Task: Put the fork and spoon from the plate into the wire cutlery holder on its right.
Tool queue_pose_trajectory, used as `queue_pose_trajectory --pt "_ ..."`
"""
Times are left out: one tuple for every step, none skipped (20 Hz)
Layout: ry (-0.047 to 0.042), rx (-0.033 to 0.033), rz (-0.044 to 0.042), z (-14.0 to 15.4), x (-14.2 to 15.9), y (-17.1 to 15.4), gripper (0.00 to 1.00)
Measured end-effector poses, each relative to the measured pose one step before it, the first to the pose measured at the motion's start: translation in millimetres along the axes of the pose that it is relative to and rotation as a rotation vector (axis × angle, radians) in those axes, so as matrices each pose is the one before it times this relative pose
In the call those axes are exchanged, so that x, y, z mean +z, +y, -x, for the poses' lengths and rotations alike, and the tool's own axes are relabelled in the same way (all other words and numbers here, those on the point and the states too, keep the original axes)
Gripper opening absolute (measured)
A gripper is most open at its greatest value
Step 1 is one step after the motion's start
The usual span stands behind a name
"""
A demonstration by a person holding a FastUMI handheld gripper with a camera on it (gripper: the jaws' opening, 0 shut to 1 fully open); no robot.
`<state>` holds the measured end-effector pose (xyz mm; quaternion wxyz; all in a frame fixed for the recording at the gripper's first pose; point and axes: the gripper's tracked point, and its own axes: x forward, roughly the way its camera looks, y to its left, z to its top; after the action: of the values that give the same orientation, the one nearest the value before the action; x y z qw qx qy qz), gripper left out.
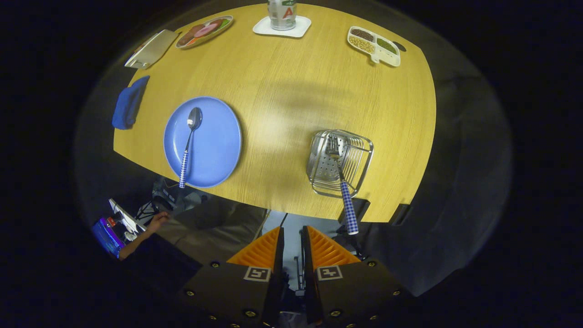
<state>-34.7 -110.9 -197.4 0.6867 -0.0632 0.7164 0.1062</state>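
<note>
The gripper [292,237] hangs high above the near edge of the wooden table [291,91]; its two fingers stand close together with only a narrow gap between them, and nothing is held in that gap. Positions below are given relative to the blue plate [218,146].

Nearest the fingers, just ahead and slightly to their right, the wire cutlery holder [360,150] stands on the table well to the right of the plate. The fork [339,175] lies in it, tines inside the basket, its blue-checked handle projecting over the holder's near rim and past the table edge.

The plate sits near the table's near-left edge. The spoon [189,143] rests on it, bowl toward the far side, checked handle overhanging the near rim of the plate.

Just left of the plate lies a folded blue cloth [129,107]. Beyond the plate, at the far left, a pale flat tray [150,49] and an oval dish of food [204,31]. Far beyond and to the right of the plate, a can [282,13] on a white coaster [300,28]; farther right, a white divided dish [374,44] of grains.

Below the table edge, near-left of the plate, a person's hand [157,222].
</note>
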Motion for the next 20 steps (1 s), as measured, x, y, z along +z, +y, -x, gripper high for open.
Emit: queue_pose_trajectory --pt "-0.00942 0.00218 0.01318 -1.97 -1.42 12.68 0.22" --pt "-0.01128 0.01294 0.00733 -2.55 0.00 14.09 0.22" --pt "-0.01246 0.01535 0.00641 -3.67 -0.89 16.67 0.22" --pt "-0.00844 0.01352 0.01103 -3.24 -1.43 13.91 0.23" --pt "-0.00340 0.01143 0.01750 -4.32 -2.57 11.47 0.22" --pt "0.00758 0.01620 0.01623 -2.59 -2.63 11.62 0.23" --pt "0.00289 0.02092 0.00307 -2.47 -2.70 11.48 0.22" --pt "0.00332 0.00719 0.00376 -1.56 -0.13 7.04 0.22" --pt "-0.00568 -0.00754 0.00420 -3.27 1.53 3.13 0.23" --pt "-0.00808 -0.00884 0.00463 -1.32 3.38 2.61 0.22" --pt "-0.00835 -0.00176 -0.00112 -3.62 3.01 5.53 0.22" --pt "-0.01167 0.00500 -0.00784 -3.06 5.48 7.48 0.22" --pt "-0.01138 0.00584 -0.00240 -2.94 3.66 8.60 0.22" --pt "-0.01326 0.00689 -0.00138 -2.95 5.28 9.40 0.22" --pt "-0.01241 0.01179 0.00028 -3.78 4.75 10.53 0.22" --pt "-0.00986 0.01512 -0.00919 -3.46 5.40 9.50 0.22" --pt "-0.01254 0.01942 -0.01790 -7.46 6.49 10.48 0.22" --pt "-0.00497 0.00704 -0.01296 -7.90 7.99 6.32 0.22" --pt "-0.00388 -0.00150 -0.00493 -8.53 5.56 5.21 0.23" --pt "-0.00175 -0.01002 -0.00077 -8.42 6.08 2.02 0.22"
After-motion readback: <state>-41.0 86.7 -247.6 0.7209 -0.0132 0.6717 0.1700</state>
